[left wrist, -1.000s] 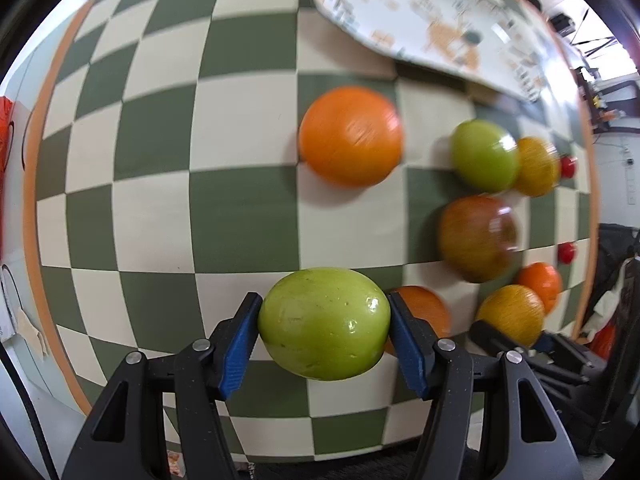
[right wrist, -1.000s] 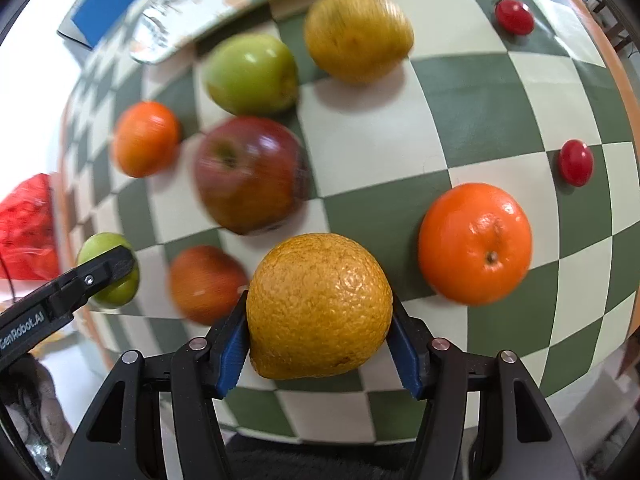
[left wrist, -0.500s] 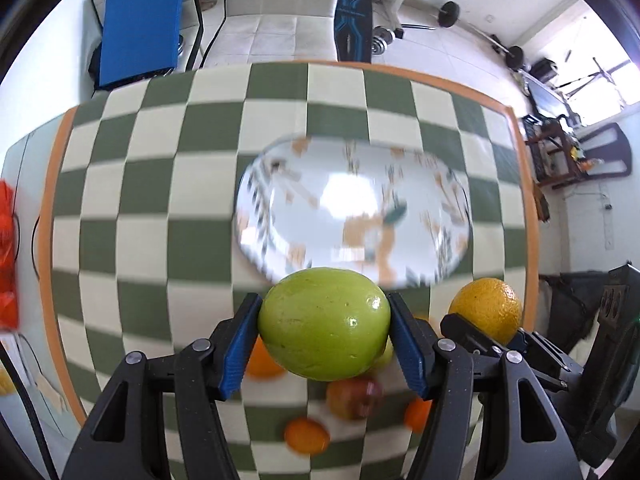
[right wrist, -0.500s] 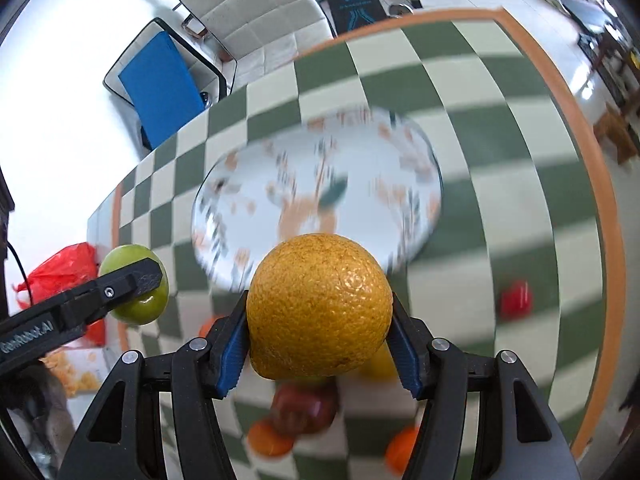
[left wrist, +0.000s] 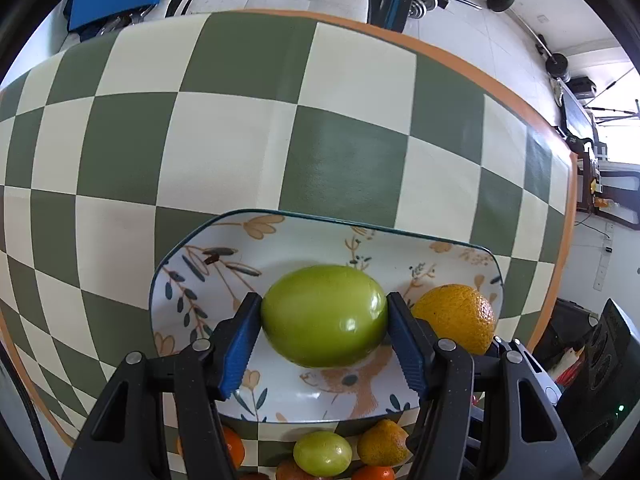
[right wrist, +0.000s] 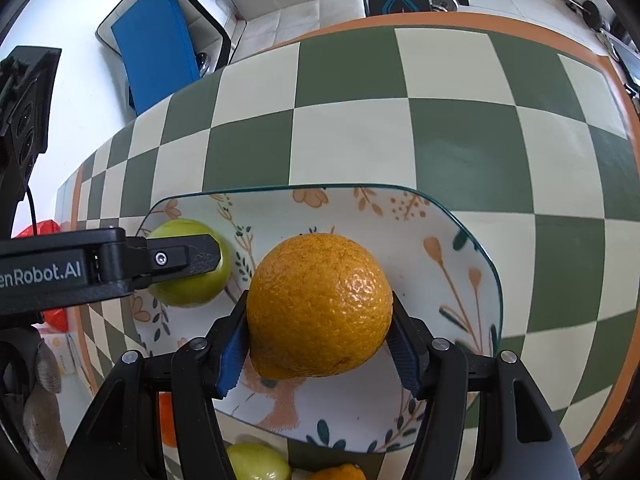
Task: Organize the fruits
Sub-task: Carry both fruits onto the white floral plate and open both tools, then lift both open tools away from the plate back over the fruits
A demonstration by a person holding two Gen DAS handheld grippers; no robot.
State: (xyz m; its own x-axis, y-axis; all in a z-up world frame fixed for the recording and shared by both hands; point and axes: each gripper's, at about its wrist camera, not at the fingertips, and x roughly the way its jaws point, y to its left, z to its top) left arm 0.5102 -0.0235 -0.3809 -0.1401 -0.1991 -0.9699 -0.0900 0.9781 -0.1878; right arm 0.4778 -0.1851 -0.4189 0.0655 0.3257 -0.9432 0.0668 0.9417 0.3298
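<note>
The left gripper (left wrist: 324,334) has its blue pads pressed against both sides of a green apple (left wrist: 323,315), holding it over the patterned plate (left wrist: 224,264); whether the apple touches the plate cannot be told. The right gripper (right wrist: 318,338) is clamped the same way on a yellow-orange citrus (right wrist: 319,305), held above the same plate just to the right of the apple. The plate sits on the green-and-cream checkered table (left wrist: 224,152). Near its close edge, loose fruit lies on the table: a second green apple (left wrist: 322,453), a small orange (left wrist: 382,442) and others partly hidden behind the gripper fingers.
</note>
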